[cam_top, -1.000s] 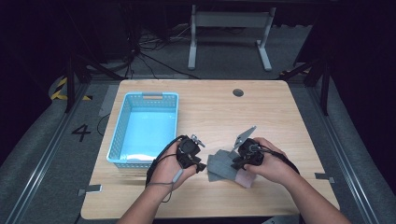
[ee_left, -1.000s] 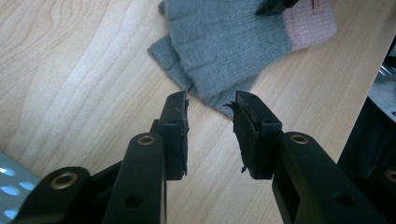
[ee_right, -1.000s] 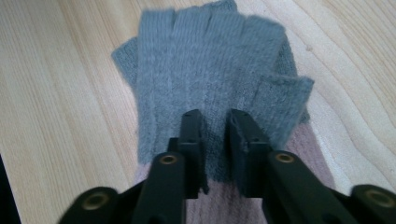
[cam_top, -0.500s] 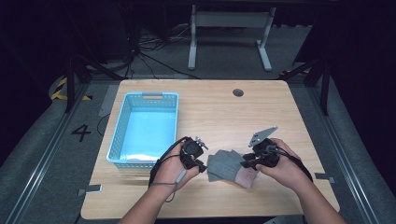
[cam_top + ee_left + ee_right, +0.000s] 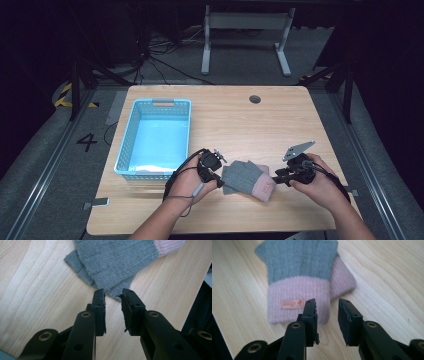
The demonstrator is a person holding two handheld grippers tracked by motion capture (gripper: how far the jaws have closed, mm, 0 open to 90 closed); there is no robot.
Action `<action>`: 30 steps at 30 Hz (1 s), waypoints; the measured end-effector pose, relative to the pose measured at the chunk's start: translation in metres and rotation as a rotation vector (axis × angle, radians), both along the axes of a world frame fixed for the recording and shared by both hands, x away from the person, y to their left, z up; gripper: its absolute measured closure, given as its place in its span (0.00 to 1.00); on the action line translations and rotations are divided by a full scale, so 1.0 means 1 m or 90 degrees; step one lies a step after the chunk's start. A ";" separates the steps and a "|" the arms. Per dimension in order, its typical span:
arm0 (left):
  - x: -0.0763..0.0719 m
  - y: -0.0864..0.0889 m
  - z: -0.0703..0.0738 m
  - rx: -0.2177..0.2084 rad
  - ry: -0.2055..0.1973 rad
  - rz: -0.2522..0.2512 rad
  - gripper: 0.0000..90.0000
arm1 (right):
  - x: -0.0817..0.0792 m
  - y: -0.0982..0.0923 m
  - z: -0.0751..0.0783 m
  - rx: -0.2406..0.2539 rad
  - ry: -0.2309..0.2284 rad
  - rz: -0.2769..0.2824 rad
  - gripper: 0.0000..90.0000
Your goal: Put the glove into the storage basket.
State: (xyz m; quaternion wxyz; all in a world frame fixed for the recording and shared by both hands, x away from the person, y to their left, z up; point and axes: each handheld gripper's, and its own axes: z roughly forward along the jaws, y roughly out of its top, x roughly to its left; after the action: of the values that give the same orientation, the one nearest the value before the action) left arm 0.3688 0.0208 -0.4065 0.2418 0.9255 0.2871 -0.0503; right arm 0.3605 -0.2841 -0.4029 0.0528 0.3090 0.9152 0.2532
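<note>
With both sets of fingers released, the glove (image 5: 248, 180) lies flat on the desk (image 5: 280, 120) between left gripper (image 5: 113, 296) and right gripper (image 5: 326, 305), pink cuff toward the right one.

I am observing the right gripper (image 5: 278, 178) backing away to the right, off the pink cuff end of the grey gloves (image 5: 246, 179); a second ago it was sitting over the gloves' right part, and its jaws are now standing parted just off the cuff edge. The right hand (image 5: 320, 181) is travelling with it toward the table's right side. The gloves are now lying flatter and more fully exposed. I am seeing the left gripper (image 5: 219, 170) shifting very slightly at the gloves' left edge, its jaws parted.
</note>
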 end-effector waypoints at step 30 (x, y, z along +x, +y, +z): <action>0.012 -0.015 -0.021 0.026 0.005 -0.020 0.72 | -0.005 -0.002 -0.025 -0.033 0.042 0.038 0.75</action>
State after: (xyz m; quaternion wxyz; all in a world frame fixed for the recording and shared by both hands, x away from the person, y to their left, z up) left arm 0.3811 0.0063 -0.4274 0.2205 0.9346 0.2744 -0.0520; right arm 0.3559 -0.2861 -0.4279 0.0230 0.2882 0.9315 0.2209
